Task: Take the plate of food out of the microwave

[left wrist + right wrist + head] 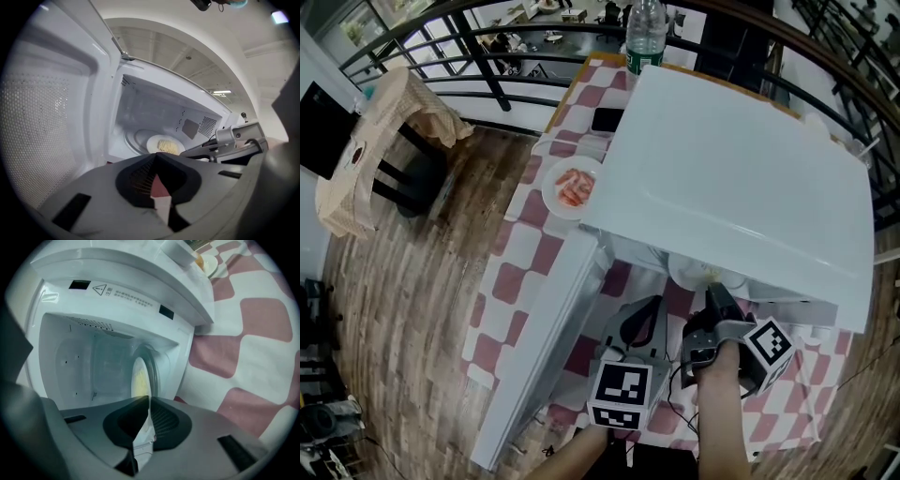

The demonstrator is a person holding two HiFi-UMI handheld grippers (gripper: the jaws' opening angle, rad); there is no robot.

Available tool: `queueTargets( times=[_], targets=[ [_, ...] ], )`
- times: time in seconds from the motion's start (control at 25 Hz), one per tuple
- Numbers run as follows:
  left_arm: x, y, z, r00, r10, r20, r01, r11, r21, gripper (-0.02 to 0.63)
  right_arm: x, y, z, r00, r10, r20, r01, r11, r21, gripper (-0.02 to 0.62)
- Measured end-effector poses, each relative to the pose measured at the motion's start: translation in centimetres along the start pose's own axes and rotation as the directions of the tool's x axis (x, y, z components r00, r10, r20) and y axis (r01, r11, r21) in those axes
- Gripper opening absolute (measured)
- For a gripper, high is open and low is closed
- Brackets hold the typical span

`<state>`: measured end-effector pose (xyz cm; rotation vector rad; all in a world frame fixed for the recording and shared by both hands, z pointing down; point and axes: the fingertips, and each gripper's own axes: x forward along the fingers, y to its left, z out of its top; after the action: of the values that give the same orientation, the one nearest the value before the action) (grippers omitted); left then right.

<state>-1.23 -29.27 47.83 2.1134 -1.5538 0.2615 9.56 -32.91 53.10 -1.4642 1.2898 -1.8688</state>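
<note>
In the head view, we hold the left claw (639,314) and right claw (715,302) just outside the microwave (741,169), whose door (539,356) stands open. The left gripper view shows that claw pinched together and empty, with the plate of food (164,146) inside the microwave. In the right gripper view that claw is closed and empty too. If we reach in like this, we may shove the plate deeper.

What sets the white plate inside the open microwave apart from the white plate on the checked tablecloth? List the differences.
Place: the white plate with yellow food sits on the turntable inside the white microwave; the white plate with pink-orange food sits outside on the red-and-white checked tablecloth. Food: pale yellow heap inside, pink-orange pieces outside. Both are round and white.
</note>
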Motion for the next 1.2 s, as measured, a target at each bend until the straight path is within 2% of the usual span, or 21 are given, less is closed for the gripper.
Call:
queueTargets(
  times=[0.24,0.56,0.72,0.88,1.08,1.2],
  targets=[
    [0.1,-0.2,-0.7,1.000,-0.003,-0.026,0.002,1.000,-0.016,0.009,-1.2,-0.7,0.3,1.000,0.007,0.003,-0.007,1.000,-0.004,0.018],
    [0.8,-0.2,-2.0,0.998,-0.004,-0.063,-0.005,0.989,-0.149,0.009,-2.7,-1.4,0.8,1.000,0.022,-0.015,-0.022,0.999,-0.023,0.018],
    [1.0,-0.1,-2.3,0.998,0.000,-0.067,-0.017,0.967,-0.253,0.009,-3.1,-1.5,1.0,0.999,0.036,-0.027,-0.036,0.999,-0.021,0.018],
    [1.5,0.0,-2.4,0.997,-0.012,-0.074,-0.012,0.950,-0.311,0.014,-3.2,-1.5,1.0,0.998,0.048,-0.034,-0.049,0.998,-0.024,0.018],
    [2.0,-0.1,-2.4,0.997,-0.042,-0.067,0.014,0.924,-0.382,0.047,-3.5,-1.9,1.2,0.998,0.049,-0.040,-0.050,0.998,-0.032,0.018],
    [2.3,-0.4,-2.7,0.995,-0.074,-0.062,0.038,0.893,-0.448,0.089,-3.8,-2.2,1.3,0.998,0.049,-0.040,-0.050,0.998,-0.033,0.020]
  ],
)
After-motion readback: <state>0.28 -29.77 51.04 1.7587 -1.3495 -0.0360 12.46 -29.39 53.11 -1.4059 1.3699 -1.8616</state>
